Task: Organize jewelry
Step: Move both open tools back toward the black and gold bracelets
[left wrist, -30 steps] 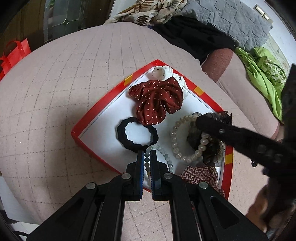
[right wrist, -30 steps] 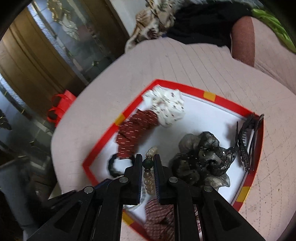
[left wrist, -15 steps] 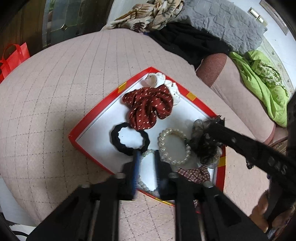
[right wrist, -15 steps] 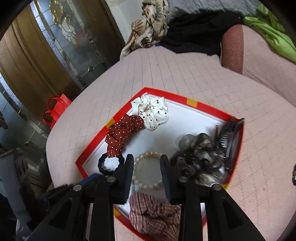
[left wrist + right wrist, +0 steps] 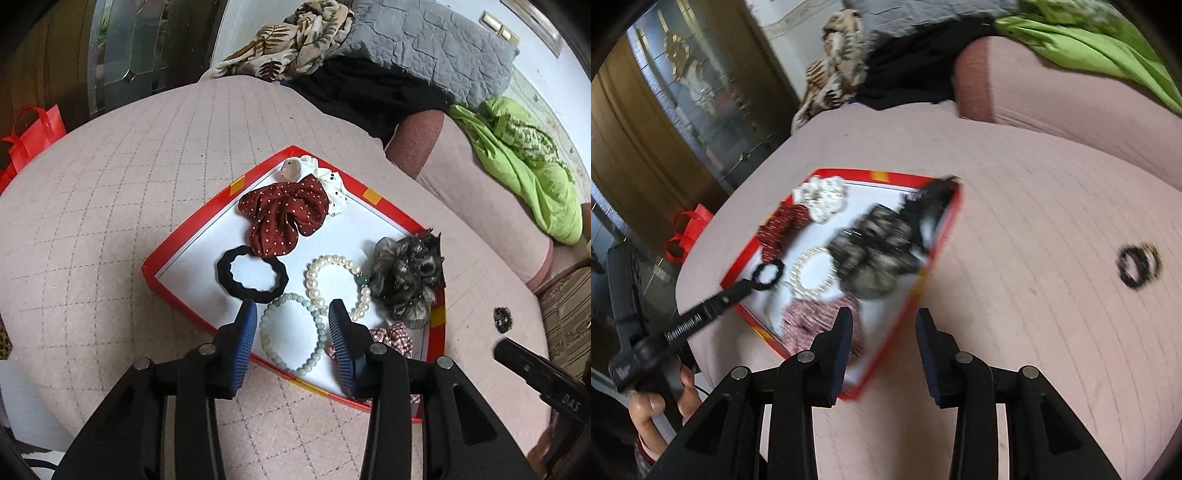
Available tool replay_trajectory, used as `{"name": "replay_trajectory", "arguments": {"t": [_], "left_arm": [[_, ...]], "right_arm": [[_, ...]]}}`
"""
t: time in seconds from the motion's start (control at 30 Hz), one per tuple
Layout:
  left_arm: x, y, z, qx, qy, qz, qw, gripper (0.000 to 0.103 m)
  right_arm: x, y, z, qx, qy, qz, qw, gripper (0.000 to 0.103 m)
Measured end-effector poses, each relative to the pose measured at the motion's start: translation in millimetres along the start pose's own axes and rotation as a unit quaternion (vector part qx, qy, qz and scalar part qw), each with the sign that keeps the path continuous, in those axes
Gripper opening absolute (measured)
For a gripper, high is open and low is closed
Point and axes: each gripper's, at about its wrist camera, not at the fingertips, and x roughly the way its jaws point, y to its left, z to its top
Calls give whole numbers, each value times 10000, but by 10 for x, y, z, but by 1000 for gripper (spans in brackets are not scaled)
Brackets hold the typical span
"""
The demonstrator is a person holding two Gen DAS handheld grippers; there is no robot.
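A red-rimmed white tray (image 5: 192,236) lies on the pink quilted cushion. In it lie a pale green bead bracelet (image 5: 291,332), a pearl bracelet (image 5: 338,284), a black hair tie (image 5: 253,275), a red dotted scrunchie (image 5: 284,218), a white scrunchie (image 5: 328,184), a grey ruffled scrunchie (image 5: 406,277) and a plaid scrunchie (image 5: 391,338). My left gripper (image 5: 291,321) is open and empty above the green bracelet. My right gripper (image 5: 884,328) is open and empty over the tray's near right rim (image 5: 897,325). A small black ornament (image 5: 1137,267) lies on the cushion to the right, also in the left view (image 5: 502,319).
A sofa arm (image 5: 417,144) with a grey quilt (image 5: 436,48), black cloth and green cloth (image 5: 528,170) stands behind. A red bag (image 5: 29,136) sits at far left by a glass door. The cushion's edge drops off at the near left.
Both grippers opened, releasing the green bracelet and the pearl bracelet into the tray. Both pulled back; the right one swung right, toward the black ornament.
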Motion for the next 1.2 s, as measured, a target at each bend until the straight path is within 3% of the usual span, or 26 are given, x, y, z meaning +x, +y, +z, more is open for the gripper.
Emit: {"name": "replay_trajectory", "arguments": {"t": [0.23, 0.47, 0.67, 0.9, 1.03, 1.2], "left_arm": [[-97, -216, -99, 502, -270, 392, 9976, 39], [-133, -469, -228, 923, -368, 583, 9933, 40], [-240, -735, -416, 1254, -488, 460, 9898, 40], [-384, -1191, -656, 1733, -446, 159, 9837, 41], [-395, -1649, -793, 2289, -375, 85, 9727, 41], [-386, -2093, -915, 2548, -176, -107, 9668, 41]], "right_arm": [[-383, -543, -425, 279, -111, -446, 9986, 43], [-801, -1308, -863, 1002, -231, -1030, 9893, 46], [-1058, -1783, -1118, 1531, -346, -1289, 9792, 46], [-1148, -1999, -1238, 1575, -445, -1518, 9748, 46], [-1181, -2117, -1240, 1766, -510, -1431, 9725, 46], [-1263, -2259, -1217, 1870, -644, -1462, 9693, 46]]}}
